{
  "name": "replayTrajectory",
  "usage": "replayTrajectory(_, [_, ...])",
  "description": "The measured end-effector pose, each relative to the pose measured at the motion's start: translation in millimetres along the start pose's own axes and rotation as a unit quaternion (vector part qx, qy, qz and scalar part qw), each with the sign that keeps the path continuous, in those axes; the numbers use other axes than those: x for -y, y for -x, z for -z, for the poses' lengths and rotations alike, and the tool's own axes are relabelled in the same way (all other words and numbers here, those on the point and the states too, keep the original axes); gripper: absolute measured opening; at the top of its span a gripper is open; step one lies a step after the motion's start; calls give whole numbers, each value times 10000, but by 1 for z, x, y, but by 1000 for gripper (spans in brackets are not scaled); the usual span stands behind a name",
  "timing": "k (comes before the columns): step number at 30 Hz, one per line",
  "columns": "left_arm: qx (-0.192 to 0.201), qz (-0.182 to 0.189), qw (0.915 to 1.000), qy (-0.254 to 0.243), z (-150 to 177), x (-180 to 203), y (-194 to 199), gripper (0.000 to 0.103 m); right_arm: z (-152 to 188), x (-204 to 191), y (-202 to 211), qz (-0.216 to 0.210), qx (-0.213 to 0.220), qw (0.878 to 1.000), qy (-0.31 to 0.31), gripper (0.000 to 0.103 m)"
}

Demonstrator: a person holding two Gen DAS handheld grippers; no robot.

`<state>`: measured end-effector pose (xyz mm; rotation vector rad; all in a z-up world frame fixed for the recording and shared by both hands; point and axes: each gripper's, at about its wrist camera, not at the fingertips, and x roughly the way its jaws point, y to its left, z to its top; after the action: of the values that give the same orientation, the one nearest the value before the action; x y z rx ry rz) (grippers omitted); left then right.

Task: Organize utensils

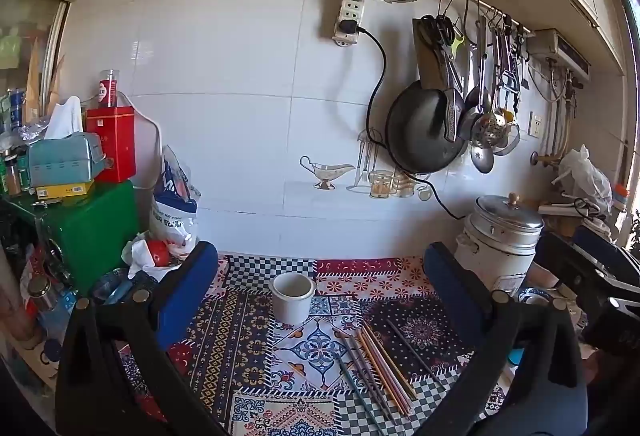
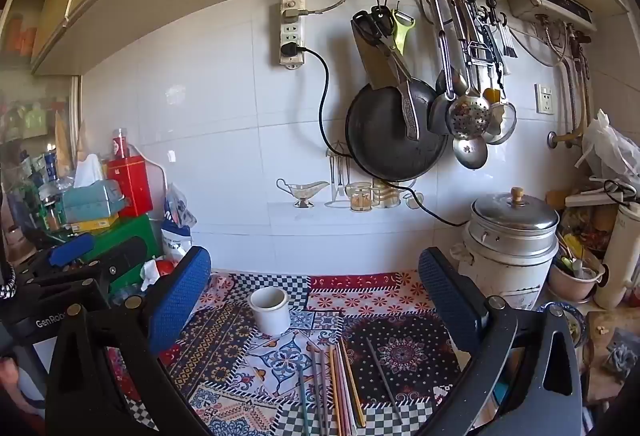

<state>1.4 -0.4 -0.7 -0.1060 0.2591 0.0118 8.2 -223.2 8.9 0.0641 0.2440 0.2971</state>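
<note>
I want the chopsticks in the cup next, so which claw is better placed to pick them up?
Right, probably, by a small margin. In the right wrist view the chopsticks lie centred between its open fingers; in the left view they lie off toward its right finger. Both claws are open and empty, above the cloth, and the cup stands just beyond.

Your cup (image 1: 292, 296) stands upright on the cloth (image 1: 240, 348), before the wall. The chopsticks (image 1: 376, 368) lie on the cloth, nearer you and right of the cup, apart from it. The cooker (image 1: 500, 240) stands far right.
</note>
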Motion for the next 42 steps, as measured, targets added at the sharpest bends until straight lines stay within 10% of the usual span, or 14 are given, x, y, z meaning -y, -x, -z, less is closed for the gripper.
replayTrajectory(42, [-225, 41, 9997, -72, 5, -1, -19, 103, 5, -1, -18, -23, -310, 9995, 50, 103])
